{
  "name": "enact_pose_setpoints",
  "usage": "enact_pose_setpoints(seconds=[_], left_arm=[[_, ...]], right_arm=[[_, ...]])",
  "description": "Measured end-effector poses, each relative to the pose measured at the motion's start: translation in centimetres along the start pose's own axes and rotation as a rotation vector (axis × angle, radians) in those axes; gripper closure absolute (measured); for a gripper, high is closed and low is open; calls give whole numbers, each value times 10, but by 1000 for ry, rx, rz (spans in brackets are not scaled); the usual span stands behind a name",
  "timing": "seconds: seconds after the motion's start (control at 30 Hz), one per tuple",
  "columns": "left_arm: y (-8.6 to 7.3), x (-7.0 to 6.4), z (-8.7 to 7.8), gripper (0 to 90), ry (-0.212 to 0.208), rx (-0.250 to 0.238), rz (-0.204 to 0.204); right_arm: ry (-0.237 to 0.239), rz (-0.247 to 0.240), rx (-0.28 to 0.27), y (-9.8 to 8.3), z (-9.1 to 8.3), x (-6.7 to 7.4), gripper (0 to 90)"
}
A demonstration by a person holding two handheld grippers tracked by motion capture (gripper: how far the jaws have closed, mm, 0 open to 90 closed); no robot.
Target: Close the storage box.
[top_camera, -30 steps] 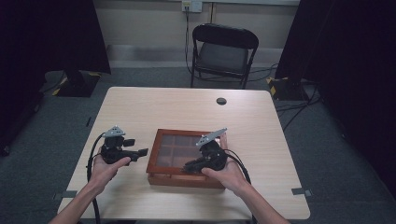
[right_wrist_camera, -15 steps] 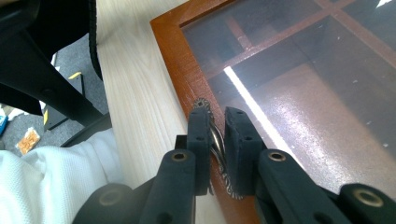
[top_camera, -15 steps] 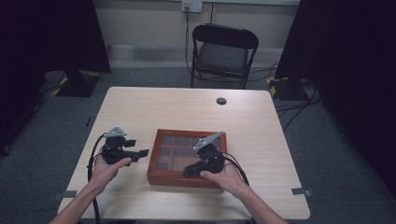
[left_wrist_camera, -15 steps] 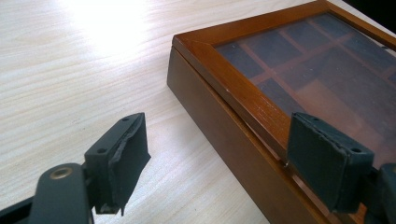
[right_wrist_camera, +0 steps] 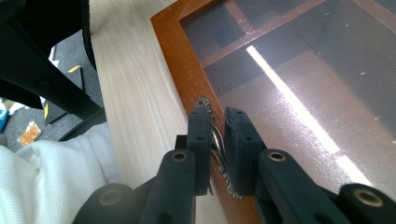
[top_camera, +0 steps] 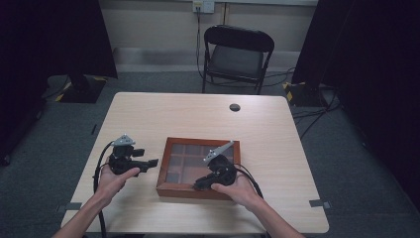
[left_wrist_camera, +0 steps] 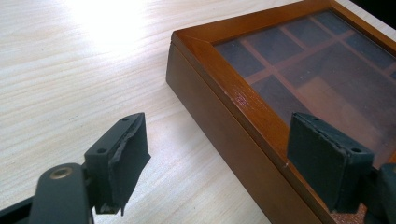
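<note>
A brown wooden box [top_camera: 198,142] with a glass lid over a grid of compartments lies near the table's front. My right gripper [top_camera: 199,185] reaches over the box's near edge. In the right gripper view its jaws [right_wrist_camera: 217,116] are shut on a small scalloped metal clasp [right_wrist_camera: 202,101] on the lid's front frame [right_wrist_camera: 173,42]. My left gripper [top_camera: 151,162] rests on the table just left of the box and points at it. Seen along the left gripper [left_wrist_camera: 219,154], its jaws stand open, one over the tabletop and one over the box's frame [left_wrist_camera: 233,88], gripping nothing. The lid lies closed.
A small black round disc [top_camera: 235,107] sits on the light wooden table [top_camera: 277,129] at the far middle. A black folding chair [top_camera: 237,54] stands beyond the far edge. Cables trail from both grippers. A white garment [right_wrist_camera: 46,177] lies by the near edge.
My right gripper has slid a little toward the box's near edge. The left gripper and the box have stayed where they were.
</note>
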State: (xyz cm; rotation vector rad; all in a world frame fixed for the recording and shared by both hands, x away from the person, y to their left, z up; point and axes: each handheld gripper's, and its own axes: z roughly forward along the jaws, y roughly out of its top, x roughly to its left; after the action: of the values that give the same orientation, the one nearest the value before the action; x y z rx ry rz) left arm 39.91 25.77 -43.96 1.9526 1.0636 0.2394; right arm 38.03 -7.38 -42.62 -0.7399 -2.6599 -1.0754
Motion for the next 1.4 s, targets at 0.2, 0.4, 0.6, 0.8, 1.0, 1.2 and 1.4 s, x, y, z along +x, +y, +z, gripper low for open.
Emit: enact_pose_setpoints(seconds=[0.2,0.4,0.6,0.8,1.0,1.2,1.4], left_arm=[[0,0,1,204,1,7,9],[0,0,2,203,0,10,7],[0,0,3,203,2,14,2],[0,2,1,202,12,16,14],[-2,5,-3,202,27,25,14],[-6,10,-8,200,45,48,3],[-16,20,-16,193,75,65,-9]], right_arm=[[0,0,0,-1,1,0,812],[11,10,-39,-4,1,-3,767],[-25,51,-178,-2,-16,-9,598],[-122,128,-265,-2,-38,-18,424],[-241,212,-329,-18,-62,-31,257],[-328,294,-367,-48,-83,-46,181],[-397,361,-360,-79,-102,-57,145]])
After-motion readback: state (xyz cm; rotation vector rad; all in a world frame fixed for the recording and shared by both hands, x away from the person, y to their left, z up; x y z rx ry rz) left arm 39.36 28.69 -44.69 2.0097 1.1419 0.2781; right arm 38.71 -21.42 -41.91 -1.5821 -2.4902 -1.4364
